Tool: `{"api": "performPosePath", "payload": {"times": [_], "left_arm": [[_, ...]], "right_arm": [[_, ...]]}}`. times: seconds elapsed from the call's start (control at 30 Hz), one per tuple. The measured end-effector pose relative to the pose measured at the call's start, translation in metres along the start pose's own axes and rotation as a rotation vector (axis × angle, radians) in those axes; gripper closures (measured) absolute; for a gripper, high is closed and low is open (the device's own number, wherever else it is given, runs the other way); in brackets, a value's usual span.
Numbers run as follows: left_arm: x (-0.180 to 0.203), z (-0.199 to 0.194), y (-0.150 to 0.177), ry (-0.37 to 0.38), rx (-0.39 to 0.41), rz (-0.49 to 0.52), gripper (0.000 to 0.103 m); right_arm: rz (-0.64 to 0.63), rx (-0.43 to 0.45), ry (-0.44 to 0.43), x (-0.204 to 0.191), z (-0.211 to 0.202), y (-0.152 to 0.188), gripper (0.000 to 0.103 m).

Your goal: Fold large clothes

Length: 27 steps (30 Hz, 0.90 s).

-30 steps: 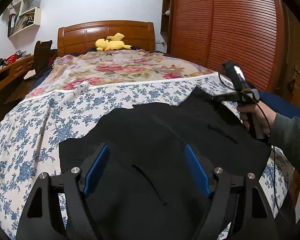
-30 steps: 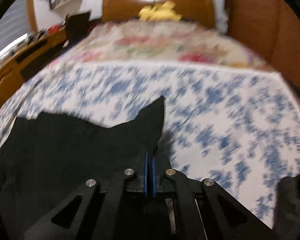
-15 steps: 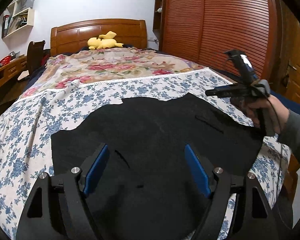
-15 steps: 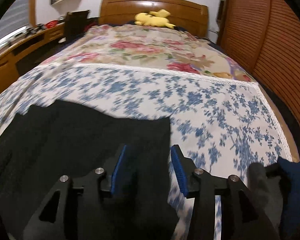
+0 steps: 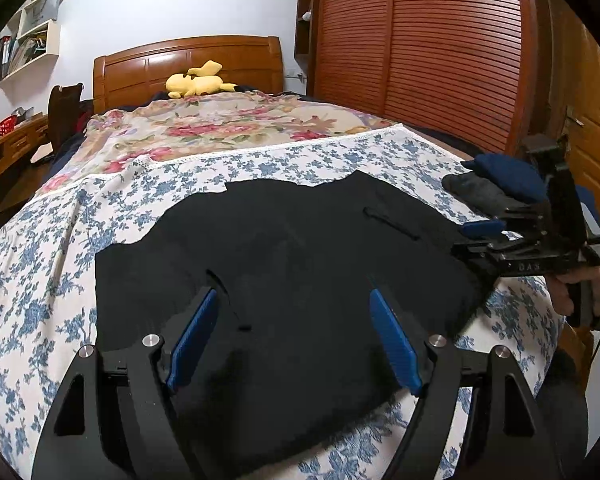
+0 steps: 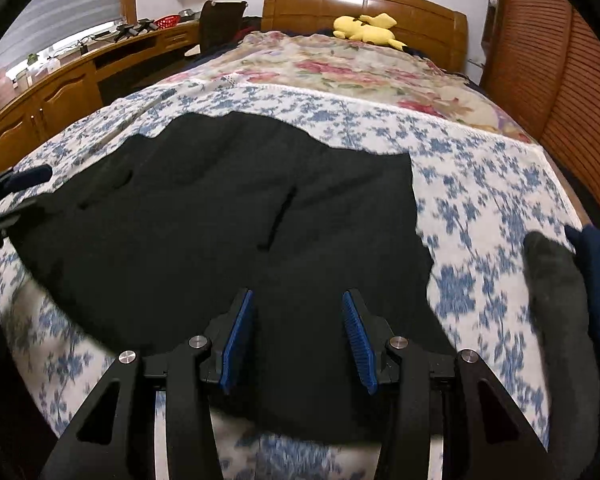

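Note:
A large black garment [image 5: 300,260] [image 6: 220,208] lies spread flat on the blue-flowered bed sheet [image 5: 52,264]. In the left wrist view, my left gripper [image 5: 292,294] hovers over the garment's near part. It is open wide, with only cloth below its blue pads. My right gripper [image 6: 298,296] is open over the garment's near right part, with nothing pinched between its pads. The right gripper [image 5: 480,228] also shows in the left wrist view. There it sits at the garment's right edge with a person's hand [image 5: 580,292] on its handle.
Folded grey and navy clothes [image 5: 496,184] [image 6: 556,280] sit at the bed's right edge. A yellow plush toy [image 5: 198,84] lies by the wooden headboard. A slatted wardrobe [image 5: 440,60] stands close on the right, and a desk [image 6: 52,92] is on the left.
My right gripper was shut on a raised corner of the garment. It has opened, let go and pulled back toward the near edge. The garment now lies flat. My left gripper shifted slightly.

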<state>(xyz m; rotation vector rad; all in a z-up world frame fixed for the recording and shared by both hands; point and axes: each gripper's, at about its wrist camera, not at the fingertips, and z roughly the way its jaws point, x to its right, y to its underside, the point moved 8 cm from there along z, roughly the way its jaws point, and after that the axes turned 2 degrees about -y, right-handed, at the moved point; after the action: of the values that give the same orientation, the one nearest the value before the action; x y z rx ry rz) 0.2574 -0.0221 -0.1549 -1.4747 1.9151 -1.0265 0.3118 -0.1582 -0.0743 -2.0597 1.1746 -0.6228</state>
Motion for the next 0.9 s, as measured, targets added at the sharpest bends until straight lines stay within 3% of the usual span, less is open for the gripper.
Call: {"api": "performPosePath", "payload": {"times": [0.2, 0.37, 0.9], "left_arm": [[0.011, -0.007, 0.01, 0.011, -0.019, -0.014, 0.025], [0.023, -0.007, 0.017, 0.02, -0.037, -0.016, 0.025], [0.031, 0.02, 0.058, -0.073, -0.163, 0.031, 0.025]], "right_arm": [[0.021, -0.045, -0.005, -0.005, 0.01, 0.024, 0.055], [-0.004, -0.032, 0.015, -0.01, 0.025, 0.031, 0.055], [0.02, 0.063, 0.071, 0.001, -0.015, 0.043, 0.055]]}}
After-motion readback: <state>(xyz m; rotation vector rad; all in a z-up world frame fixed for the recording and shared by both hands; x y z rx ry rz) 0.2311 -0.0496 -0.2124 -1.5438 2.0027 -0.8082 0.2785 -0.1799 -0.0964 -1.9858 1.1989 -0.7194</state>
